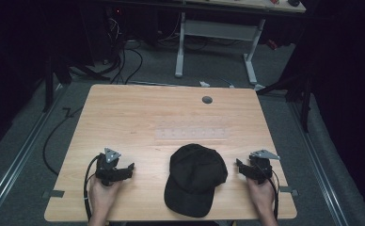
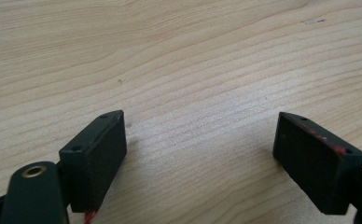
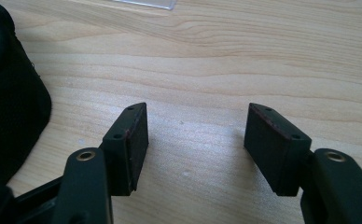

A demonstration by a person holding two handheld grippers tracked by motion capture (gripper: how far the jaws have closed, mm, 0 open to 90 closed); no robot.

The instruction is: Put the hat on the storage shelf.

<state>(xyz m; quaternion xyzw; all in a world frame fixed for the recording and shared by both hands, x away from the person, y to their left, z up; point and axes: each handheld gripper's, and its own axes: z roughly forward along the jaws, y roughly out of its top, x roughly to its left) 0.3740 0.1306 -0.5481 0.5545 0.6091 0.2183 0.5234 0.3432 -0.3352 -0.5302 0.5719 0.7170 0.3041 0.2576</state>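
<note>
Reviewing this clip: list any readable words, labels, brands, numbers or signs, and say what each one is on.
No readable text anywhere.
Black cap: no logo or lettering can be made out.
Clear strip on the table: faint marks, too small and blurred to read.
Left tongs and right tongs: red smudges on the pads, no writing.

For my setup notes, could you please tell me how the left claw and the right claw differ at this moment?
The left claw sits well apart from the black cap, with bare table between; the right claw sits close beside the cap's crown. The left claw points toward the table's right side, the right claw toward its left. Both are open, empty and low over the wood.
</note>
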